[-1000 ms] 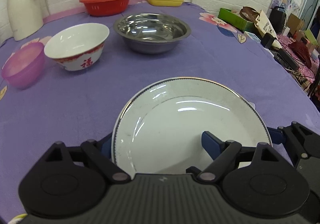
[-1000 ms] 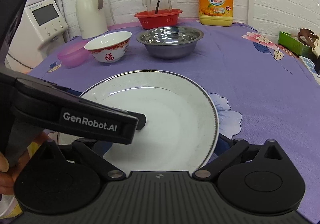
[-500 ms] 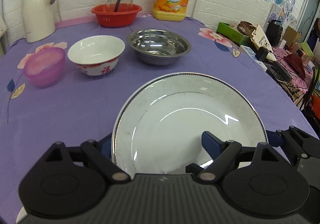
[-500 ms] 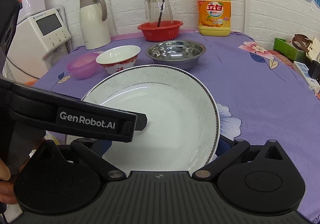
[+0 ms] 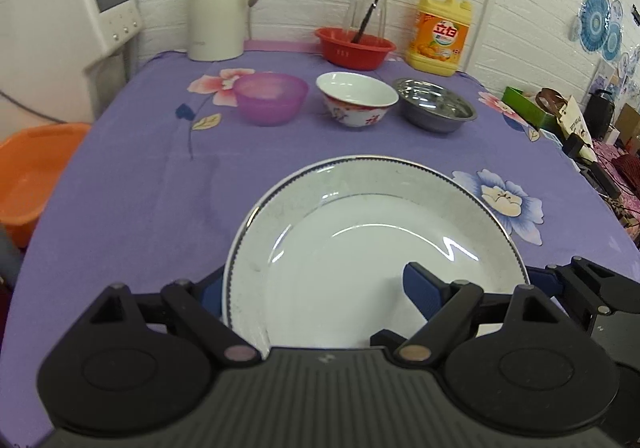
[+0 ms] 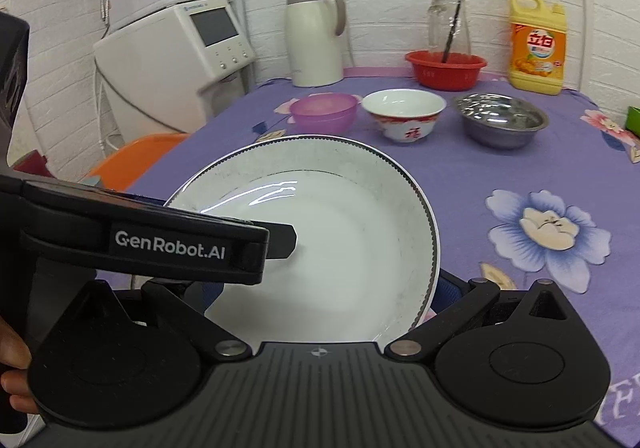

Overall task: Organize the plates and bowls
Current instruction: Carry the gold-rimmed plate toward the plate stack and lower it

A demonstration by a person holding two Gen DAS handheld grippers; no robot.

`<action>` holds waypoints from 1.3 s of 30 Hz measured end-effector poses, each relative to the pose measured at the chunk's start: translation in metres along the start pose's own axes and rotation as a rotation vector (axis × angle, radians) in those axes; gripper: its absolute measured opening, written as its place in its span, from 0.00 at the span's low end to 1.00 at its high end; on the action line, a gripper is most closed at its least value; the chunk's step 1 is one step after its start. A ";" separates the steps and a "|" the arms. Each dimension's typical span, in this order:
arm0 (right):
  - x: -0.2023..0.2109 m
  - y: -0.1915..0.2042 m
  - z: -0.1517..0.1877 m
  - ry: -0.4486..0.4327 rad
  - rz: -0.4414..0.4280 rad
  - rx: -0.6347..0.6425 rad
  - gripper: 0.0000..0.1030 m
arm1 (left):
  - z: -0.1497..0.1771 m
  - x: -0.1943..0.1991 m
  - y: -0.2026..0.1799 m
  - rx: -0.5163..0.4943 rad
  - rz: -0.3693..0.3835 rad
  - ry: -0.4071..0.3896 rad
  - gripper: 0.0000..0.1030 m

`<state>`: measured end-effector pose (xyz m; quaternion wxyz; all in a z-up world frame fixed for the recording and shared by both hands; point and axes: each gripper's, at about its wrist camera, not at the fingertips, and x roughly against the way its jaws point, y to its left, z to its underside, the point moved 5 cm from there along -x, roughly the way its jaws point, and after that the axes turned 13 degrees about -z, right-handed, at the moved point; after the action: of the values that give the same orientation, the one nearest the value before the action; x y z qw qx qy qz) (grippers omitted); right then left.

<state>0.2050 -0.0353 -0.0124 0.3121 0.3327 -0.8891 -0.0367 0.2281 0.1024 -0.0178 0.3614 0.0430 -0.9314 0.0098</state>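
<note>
- The plate [image 5: 372, 260] is held above the purple-clothed surface [image 5: 132, 208], carried between both tools, near the front edge and well apart from the bowls.
- The left tool [image 5: 320, 292] is clamped on the plate: one blue pad lies on the inner face and the other sits under the rim at the left.
- The right tool [image 6: 332, 288] also has the plate's rim between its fingers, near the right edge; whether its pads press on the rim cannot be told, as the left tool's body hides much of it.
- Step in hand, by judgement: carrying the plate to its place. The operator should keep the plate level, move both tools together at one pace, and avoid twisting one against the other, since a glazed rim can slip.
- The plate should be lowered flat before either grip is released.
- The plate is round, white and glossy, with a speckled grey band and a thin dark edge line; it appears empty.
- A purple bowl [image 5: 271, 98], a white bowl with red pattern [image 5: 357, 99] and a steel bowl [image 5: 435, 110] stand in a row at the far side.
</note>
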 end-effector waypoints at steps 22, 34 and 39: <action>-0.011 0.024 0.020 0.023 -0.007 0.063 1.00 | 0.019 0.010 0.013 -0.002 0.018 -0.079 0.91; -0.001 0.010 0.017 -0.007 -0.095 -0.037 1.00 | 0.002 0.011 0.015 0.039 0.006 -0.094 0.91; -0.008 0.017 0.017 0.043 -0.095 0.027 1.00 | -0.002 0.012 0.014 0.049 0.007 -0.100 0.91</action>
<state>0.1904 -0.0201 -0.0255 0.3246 0.3796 -0.8657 -0.0325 0.2196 0.1156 -0.0082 0.3131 0.0491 -0.9479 0.0317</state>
